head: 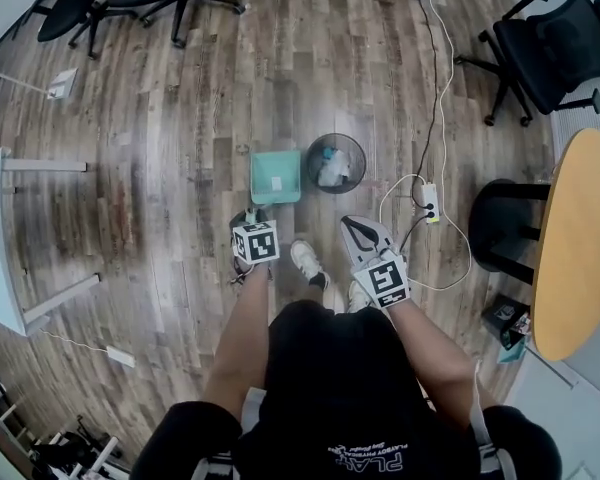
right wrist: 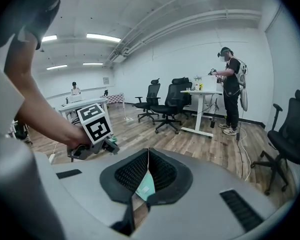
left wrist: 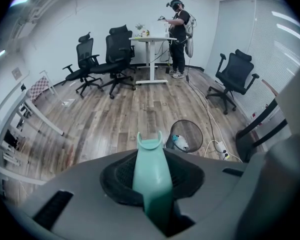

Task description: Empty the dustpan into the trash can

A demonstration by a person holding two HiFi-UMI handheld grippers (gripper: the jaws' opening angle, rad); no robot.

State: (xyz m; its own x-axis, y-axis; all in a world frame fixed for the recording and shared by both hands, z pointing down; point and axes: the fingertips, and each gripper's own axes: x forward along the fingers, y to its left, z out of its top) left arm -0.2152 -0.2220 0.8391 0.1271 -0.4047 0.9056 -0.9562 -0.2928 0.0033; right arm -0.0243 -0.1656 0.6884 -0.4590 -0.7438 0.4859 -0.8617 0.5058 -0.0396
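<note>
A teal dustpan lies flat on the wood floor, just left of a black mesh trash can that holds some white and blue rubbish. My left gripper reaches down behind the pan and is shut on its long teal handle, which runs up between the pads. The trash can shows beyond and to the right of the handle's tip. My right gripper hovers lower right of the can, shut with nothing in it. Through a gap under its meeting pads I see part of the dustpan.
A white power strip with looping cables lies right of the can. A round wooden table and black office chairs stand at the right; more chairs and a white desk are at the left. Another person stands at a far desk.
</note>
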